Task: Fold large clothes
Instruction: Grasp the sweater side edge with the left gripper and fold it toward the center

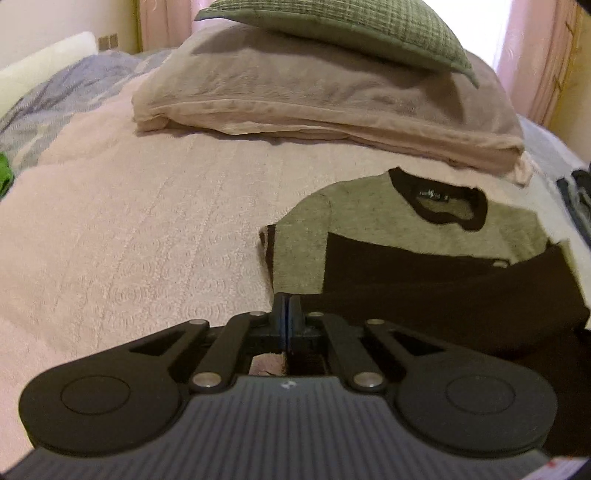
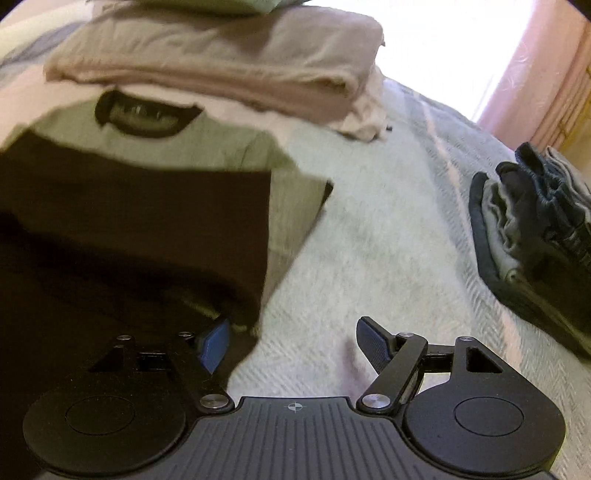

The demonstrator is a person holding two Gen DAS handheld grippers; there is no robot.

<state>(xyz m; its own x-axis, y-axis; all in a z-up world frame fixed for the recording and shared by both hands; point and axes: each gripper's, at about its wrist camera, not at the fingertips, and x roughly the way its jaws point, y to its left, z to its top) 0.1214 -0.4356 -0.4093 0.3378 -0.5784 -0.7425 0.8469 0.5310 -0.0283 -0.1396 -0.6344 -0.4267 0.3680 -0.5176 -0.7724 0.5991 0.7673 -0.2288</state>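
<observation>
The sweater [image 1: 369, 236], grey-green at the shoulders with a black collar and black lower body, lies flat on the pink bedspread [image 1: 129, 240], its neck toward a folded beige blanket [image 1: 295, 99] that carries a green cushion [image 1: 351, 29]. The left gripper [image 1: 287, 306] tilts down at the garment's left edge; its jaws are pressed together, and whether cloth is caught between them cannot be told. The right gripper [image 2: 291, 339] also slants downward at the sweater's right edge, its jaws spread wide: the blue pad [image 2: 214, 345] sits at the black fabric, the other finger [image 2: 373, 343] over bare bedspread. A pile of dark folded clothes [image 2: 535, 218] lies well apart on the right.
</observation>
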